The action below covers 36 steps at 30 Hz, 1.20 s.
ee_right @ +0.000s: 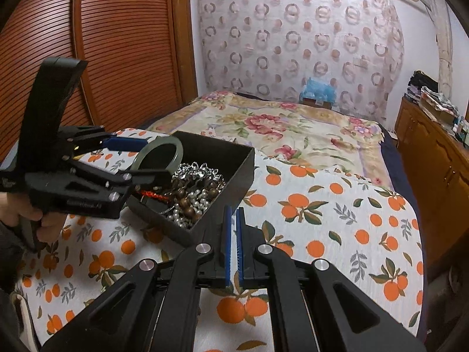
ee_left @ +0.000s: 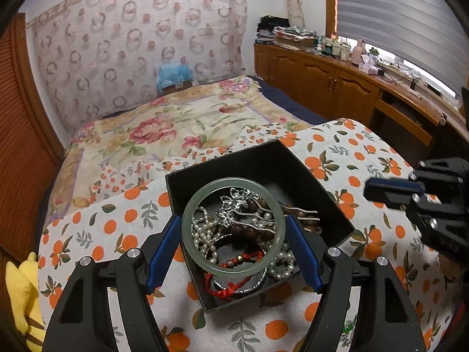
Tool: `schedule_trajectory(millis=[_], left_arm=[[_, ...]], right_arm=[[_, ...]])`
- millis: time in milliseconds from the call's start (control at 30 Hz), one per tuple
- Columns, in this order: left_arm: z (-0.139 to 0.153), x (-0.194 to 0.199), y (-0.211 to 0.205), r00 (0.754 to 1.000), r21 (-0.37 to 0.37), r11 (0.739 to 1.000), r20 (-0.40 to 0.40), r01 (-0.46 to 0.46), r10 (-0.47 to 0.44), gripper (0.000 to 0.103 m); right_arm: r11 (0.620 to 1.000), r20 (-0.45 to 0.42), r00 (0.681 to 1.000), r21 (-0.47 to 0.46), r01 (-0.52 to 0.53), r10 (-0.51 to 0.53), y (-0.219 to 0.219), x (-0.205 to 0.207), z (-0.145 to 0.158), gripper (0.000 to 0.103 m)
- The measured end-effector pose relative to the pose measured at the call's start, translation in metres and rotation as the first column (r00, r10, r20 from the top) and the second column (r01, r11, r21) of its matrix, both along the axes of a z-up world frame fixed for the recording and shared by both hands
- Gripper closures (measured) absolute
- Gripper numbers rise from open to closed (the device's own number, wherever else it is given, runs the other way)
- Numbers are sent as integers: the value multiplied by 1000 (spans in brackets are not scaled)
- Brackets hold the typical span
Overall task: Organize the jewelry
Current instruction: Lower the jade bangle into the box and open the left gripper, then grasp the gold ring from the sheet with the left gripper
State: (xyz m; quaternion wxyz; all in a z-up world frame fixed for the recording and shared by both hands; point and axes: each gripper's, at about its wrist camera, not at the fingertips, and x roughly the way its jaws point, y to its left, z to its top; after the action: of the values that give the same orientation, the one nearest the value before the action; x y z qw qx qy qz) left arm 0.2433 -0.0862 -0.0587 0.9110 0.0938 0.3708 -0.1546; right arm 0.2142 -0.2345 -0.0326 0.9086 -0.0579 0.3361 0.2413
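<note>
text: none legible | left tongs (ee_right: pixel 140 158) body: embossed mark, too blurred to read

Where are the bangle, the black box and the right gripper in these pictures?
bangle (ee_left: pixel 187 223), left wrist view, on its left rim.
black box (ee_left: pixel 296 161), left wrist view, on its far inner wall.
right gripper (ee_right: pixel 233 214), right wrist view, between its closed fingertips.

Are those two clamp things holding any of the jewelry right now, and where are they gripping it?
The left gripper holds the pale green bangle across its width, pads on opposite outer edges, above the black box. The right gripper is shut and empty.
</note>
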Motion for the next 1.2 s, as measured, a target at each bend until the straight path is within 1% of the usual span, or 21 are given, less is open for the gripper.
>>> schedule_trajectory(millis=[100,167,200,300,533,800,833,867,900,1100,1200], left_arm=[[2,0,0,1000,3,1000,7,-3,3,34],[5,-3,0,1000,-8,1000,14,0,0,31],[7,-4,1,1000,-13,1000,17,2,-2,28],[13,-12,3,1000,-22,1000,31,3,-2,28],[23,-48,13,999,-40,999,52,6,-4,28],[23,-81,22,998,-37,999,58,0,3,28],[22,-86,23,998,-35,999,58,-1,3,28],[21,-89,24,998,-35,999,56,-1,3,28],[18,-94,25,999,-36,999,50,0,2,28],[-2,-116,27,1000,-34,999,11,8,-8,28],[-16,-124,24,999,-37,999,-28,23,-24,28]], right_arm=[[1000,0,1000,-2,2,-2,0,-4,0,99],[1000,0,1000,1,4,-4,0,-7,0,99],[1000,0,1000,2,5,-5,0,-9,1,99],[1000,1,1000,0,4,-4,1,-17,1,99],[1000,-1,1000,0,-8,8,8,-35,0,99],[1000,3,1000,-12,-17,17,18,-59,0,98],[1000,2,1000,-13,-18,18,19,-62,0,91],[1000,2,1000,-13,-18,18,19,-64,0,80],[1000,1,1000,-12,-16,16,19,-68,-1,76],[1000,-18,1000,-20,-16,16,19,-83,-9,75],[1000,-36,999,-19,-11,10,17,-87,-12,75]])
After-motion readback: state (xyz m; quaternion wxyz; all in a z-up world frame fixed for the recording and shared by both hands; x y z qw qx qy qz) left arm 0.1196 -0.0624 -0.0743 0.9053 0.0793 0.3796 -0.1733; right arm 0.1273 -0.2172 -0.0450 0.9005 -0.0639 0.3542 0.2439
